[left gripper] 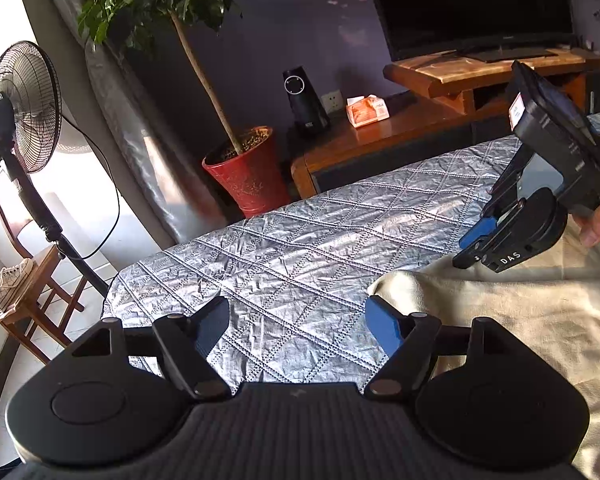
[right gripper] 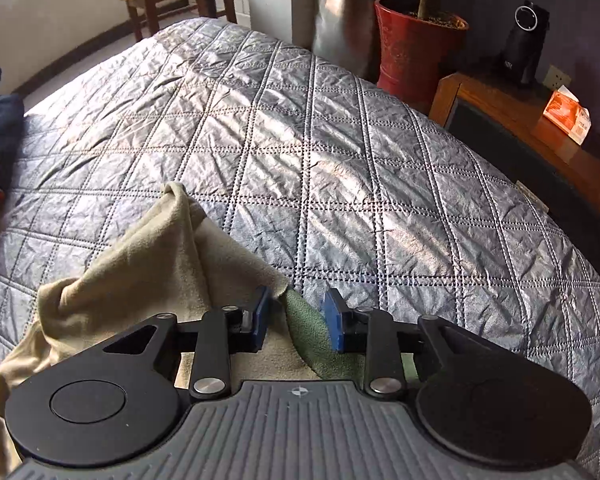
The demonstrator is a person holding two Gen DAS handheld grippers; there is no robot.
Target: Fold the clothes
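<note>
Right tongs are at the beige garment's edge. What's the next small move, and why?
Probably close the right tongs fully: the edge of the beige garment lies between their pads, which show a gap, so nothing is pinched yet. The left tongs are open beside its corner, holding nothing.

My left gripper (left gripper: 298, 326): black body, one blue pad, one dark pad
My right gripper (right gripper: 296, 320): black body, blue pads, grey ribbed housing
Garment (right gripper: 152, 248): beige, with a green fold at its edge between my right pads
Bedspread (right gripper: 320, 152): silver-grey, shiny, stitched in a diamond grid
Plant pot (left gripper: 246, 172): red
Cabinet (left gripper: 380, 140): reddish-brown wood
Tissue pack (left gripper: 367, 110): orange and white
Wall (left gripper: 292, 20): purple
Fan (left gripper: 24, 108): black
</note>
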